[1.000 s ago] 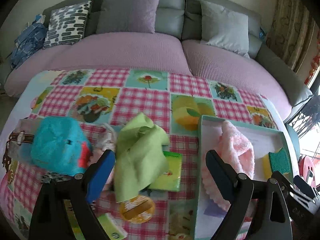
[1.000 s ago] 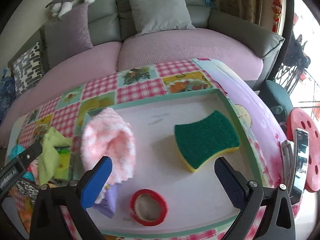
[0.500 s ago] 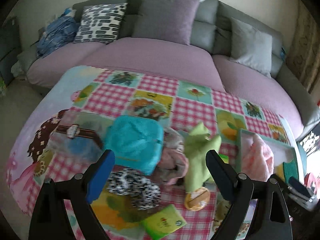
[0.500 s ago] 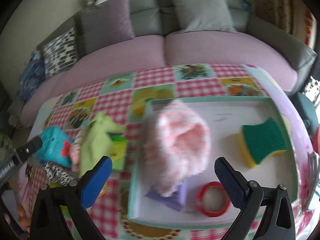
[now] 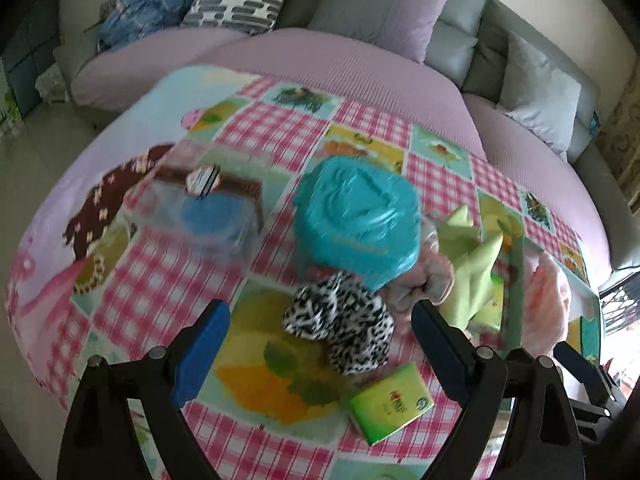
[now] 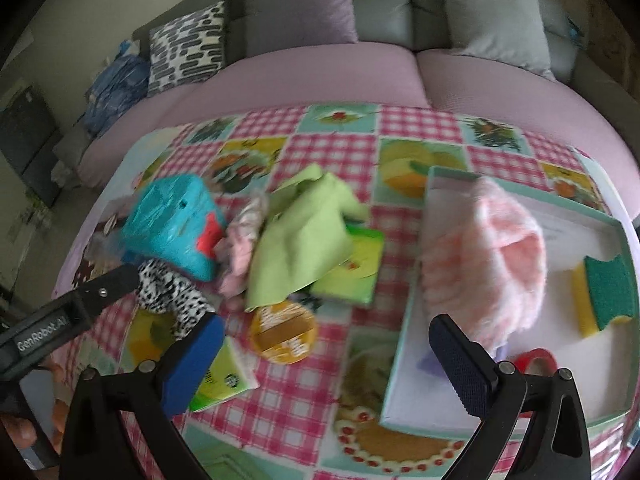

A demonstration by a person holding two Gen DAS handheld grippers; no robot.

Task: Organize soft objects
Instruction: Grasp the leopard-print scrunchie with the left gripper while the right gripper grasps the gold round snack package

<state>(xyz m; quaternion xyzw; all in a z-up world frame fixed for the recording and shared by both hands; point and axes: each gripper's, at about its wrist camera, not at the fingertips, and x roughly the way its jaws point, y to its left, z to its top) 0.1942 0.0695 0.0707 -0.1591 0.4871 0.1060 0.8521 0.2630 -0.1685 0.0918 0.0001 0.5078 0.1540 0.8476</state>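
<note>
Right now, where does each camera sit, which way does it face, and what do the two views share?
Left wrist: rides the left gripper, angled down at the table's left part, over the black-and-white fuzzy cloth and teal pack; its own open fingers show.
Right wrist: rides the right gripper, angled down at the table's right part, toward the box holding the pink fluffy cloth; its open fingers and the left gripper's body show.
Shared: teal pack, green cloth, sofa.

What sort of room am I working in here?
Most likely a home living room. A grey sofa with a lilac seat cover and scatter cushions, one black-and-white patterned, curves behind a table under a pink checked fruit-print cloth. Household soft goods lie on the cloth.
</note>
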